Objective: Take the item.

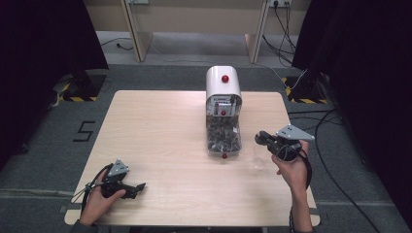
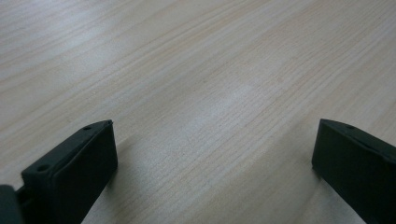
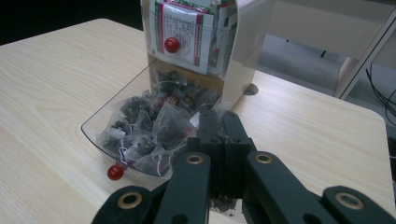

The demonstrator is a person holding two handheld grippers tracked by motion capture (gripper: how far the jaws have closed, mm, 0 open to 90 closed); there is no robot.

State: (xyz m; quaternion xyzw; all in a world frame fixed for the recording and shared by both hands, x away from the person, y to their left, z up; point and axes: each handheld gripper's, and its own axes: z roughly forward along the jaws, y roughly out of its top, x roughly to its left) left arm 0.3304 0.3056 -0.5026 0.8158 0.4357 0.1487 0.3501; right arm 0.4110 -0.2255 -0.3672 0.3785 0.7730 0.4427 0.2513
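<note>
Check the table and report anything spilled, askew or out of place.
Nothing stands out. The dispenser stands upright, its clear drawer is pulled open, and the tea bags stay inside it. The right gripper, jaws together, is beside the drawer; the left gripper is open over bare table.

even overhead light on the table (image 1: 160,131), soft glare patch between the left gripper (image 2: 215,158) jaws; dark curtains flank it; near jaws blurred, mild softness throughout
</note>
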